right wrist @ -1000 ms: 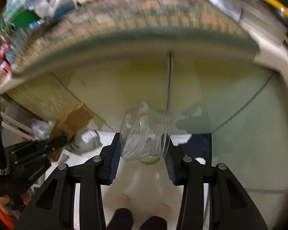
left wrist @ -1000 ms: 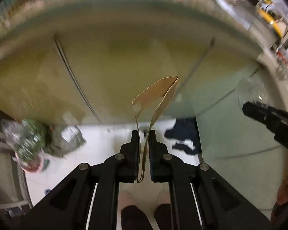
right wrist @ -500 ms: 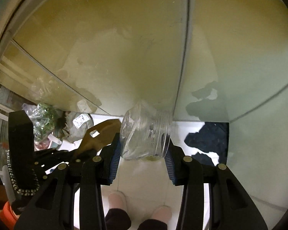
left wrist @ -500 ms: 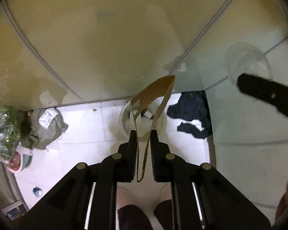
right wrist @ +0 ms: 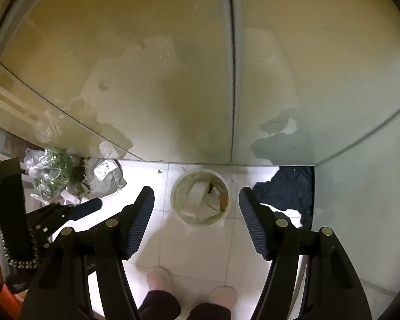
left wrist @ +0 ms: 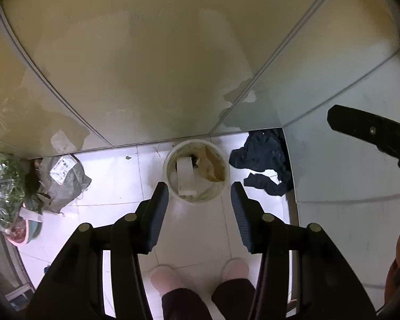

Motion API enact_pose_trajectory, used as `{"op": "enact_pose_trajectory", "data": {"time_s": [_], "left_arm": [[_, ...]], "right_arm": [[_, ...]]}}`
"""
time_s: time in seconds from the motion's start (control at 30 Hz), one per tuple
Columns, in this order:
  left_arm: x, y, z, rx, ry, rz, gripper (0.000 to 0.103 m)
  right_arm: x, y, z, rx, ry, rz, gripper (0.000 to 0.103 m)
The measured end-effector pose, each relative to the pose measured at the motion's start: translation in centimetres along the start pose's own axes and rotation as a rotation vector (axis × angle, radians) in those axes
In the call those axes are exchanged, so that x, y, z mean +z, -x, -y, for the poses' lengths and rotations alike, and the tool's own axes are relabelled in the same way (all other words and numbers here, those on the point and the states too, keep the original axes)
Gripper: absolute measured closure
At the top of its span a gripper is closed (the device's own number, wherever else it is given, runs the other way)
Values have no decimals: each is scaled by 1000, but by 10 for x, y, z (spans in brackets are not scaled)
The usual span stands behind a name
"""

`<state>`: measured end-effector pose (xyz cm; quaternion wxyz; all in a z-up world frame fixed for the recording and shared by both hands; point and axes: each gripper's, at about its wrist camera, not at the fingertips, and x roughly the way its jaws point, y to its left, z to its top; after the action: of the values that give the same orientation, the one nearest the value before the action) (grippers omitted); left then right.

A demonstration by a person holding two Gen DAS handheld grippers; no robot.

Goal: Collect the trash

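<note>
A round white trash bucket (left wrist: 170, 157) stands on the white tiled floor below both grippers; it also shows in the right wrist view (right wrist: 226, 186). It holds paper scraps, and the brown cardboard piece (left wrist: 213, 165) lies inside it. The clear plastic jar is not visible. My left gripper (left wrist: 199, 196) is open and empty above the bucket. My right gripper (right wrist: 196, 201) is open and empty above the same bucket. The right gripper's finger (left wrist: 370, 130) shows at the right of the left wrist view.
A dark cloth (left wrist: 264, 165) lies on the floor right of the bucket. A grey bag (left wrist: 64, 181) and a plastic-wrapped plant (left wrist: 2, 184) sit at the left. Glossy cabinet fronts (left wrist: 146, 66) rise behind. The person's pink slippers (left wrist: 165, 277) are below.
Both grippers opened. The cardboard piece dropped from the left gripper into the bucket and the clear jar left the right gripper. Both grippers tilted down over the bucket.
</note>
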<state>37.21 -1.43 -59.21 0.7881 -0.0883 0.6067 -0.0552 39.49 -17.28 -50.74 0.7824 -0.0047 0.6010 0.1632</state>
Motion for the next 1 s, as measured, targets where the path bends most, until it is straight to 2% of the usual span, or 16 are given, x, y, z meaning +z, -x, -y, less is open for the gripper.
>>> {"op": "enact_pose_trajectory", "data": {"time_s": [0.1,0.2,0.33,0.53,0.63,0.73,0.83,0.93,1.0], "left_arm": [[3,37,10,3,-3,27,56],[8,94,25,26,-5,89,56],[13,194,52,49,-11,218,56],[2,362,98,83,-24,453,55],[-13,443,124,104,-46,592,54],[-30,503,147,110,-62,699,48],[-55,552,158,92,-81,786,48],[-91,588,166,91,-106,852,45],[-111,607,161,86,-117,876,34]], "right_arm": [[3,29,3,-15,-3,18,41],[10,73,4,-11,-2,58,41],[18,162,0,-21,24,167,41],[21,333,-13,-1,75,409,41],[7,406,-26,10,108,541,41],[-13,465,-47,15,136,662,41],[-40,506,-72,41,147,753,41],[-66,523,-93,59,158,805,40],[-80,532,-105,50,166,823,37]]}}
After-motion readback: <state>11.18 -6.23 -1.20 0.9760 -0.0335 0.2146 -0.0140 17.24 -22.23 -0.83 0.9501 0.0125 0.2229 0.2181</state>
